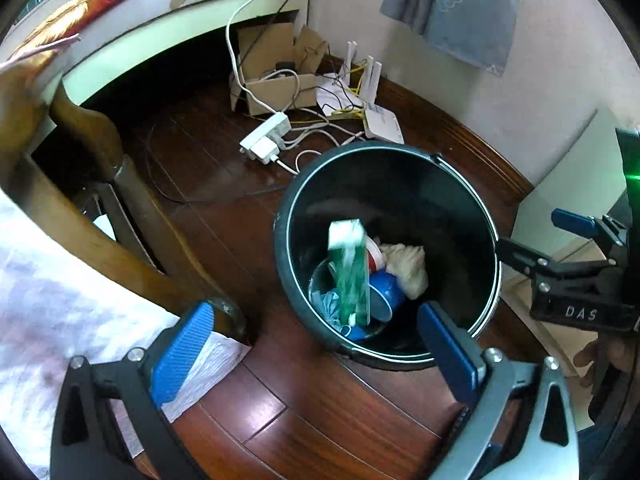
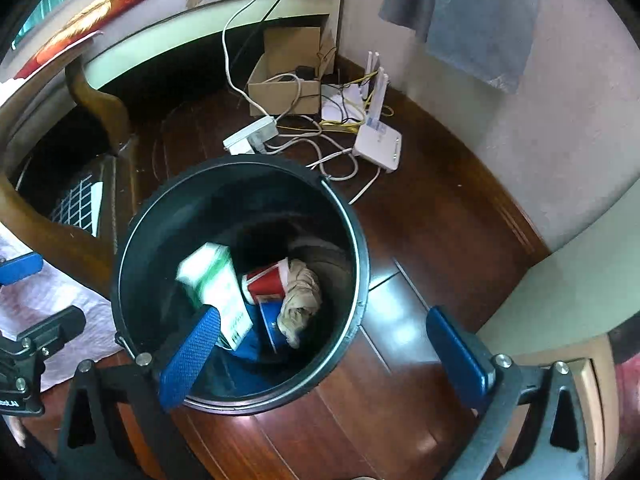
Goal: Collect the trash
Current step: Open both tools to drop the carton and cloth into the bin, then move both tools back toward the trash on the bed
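A black round trash bin [image 1: 288, 216] stands on the wooden floor; it also shows in the right wrist view [image 2: 132, 240]. Inside it are a blurred green and white carton [image 1: 350, 268] [image 2: 214, 284], a red paper cup [image 2: 266, 280], a blue cup [image 1: 384, 292], a crumpled beige wad [image 1: 406, 266] [image 2: 300, 300] and bluish plastic [image 1: 326, 306]. My left gripper [image 1: 316, 350] is open and empty above the bin's near rim. My right gripper [image 2: 322, 350] is open and empty over the bin; it also shows at the left wrist view's right edge [image 1: 536, 236].
A wooden chair [image 1: 120, 216] with a white cloth [image 1: 52, 304] stands left of the bin. Behind the bin lie a power strip [image 1: 266, 136], cables, a white router [image 1: 382, 120] and a cardboard box [image 1: 276, 76]. A wall and grey cloth [image 1: 460, 4] are at the right.
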The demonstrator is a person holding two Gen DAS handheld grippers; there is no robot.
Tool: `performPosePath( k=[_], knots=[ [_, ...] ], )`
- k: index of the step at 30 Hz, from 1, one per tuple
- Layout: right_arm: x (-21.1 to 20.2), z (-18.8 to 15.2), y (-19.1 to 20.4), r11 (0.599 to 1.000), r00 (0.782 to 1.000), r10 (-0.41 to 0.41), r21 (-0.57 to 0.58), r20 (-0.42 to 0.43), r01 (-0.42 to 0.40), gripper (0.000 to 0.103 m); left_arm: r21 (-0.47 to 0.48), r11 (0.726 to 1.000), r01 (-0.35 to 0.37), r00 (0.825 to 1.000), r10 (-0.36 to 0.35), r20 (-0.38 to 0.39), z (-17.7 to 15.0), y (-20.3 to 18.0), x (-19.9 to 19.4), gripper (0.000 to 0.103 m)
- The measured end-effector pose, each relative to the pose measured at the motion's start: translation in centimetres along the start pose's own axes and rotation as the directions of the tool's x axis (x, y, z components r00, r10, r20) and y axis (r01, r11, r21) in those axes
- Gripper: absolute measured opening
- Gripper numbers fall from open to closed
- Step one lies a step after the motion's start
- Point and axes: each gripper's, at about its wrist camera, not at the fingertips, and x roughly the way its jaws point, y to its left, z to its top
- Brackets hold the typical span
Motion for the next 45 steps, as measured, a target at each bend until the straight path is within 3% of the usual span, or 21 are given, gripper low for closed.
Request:
performPosePath(
  k=[20, 35, 45],
  knots=[
    [-6.6, 0.4, -0.9, 0.998, 0.996, 0.003, 0.056, 0.084, -0.007, 0.103, 0.036, 0.999, -0.025, 0.994, 0.021, 0.105, 0.8, -1.4, -5.5, 0.103],
    [-11.6, 2.0, 1.3, 0.999, 0.978, 0.047, 0.016, 0.205, -0.051, 0.103, -0.027, 0.998, -0.061, 0.975, 0.066, 0.214, 1.2, 0.0, -11.3, 0.103],
    [-14.1, 3.1, 4.6, 0.993, 0.953, 0.115, -0.053, 0.279, -0.104, 0.103, -0.109, 0.988, -0.105, 0.956, 0.131, 0.264, -0.4, 3.5, -15.0, 0.103]
  ],
)
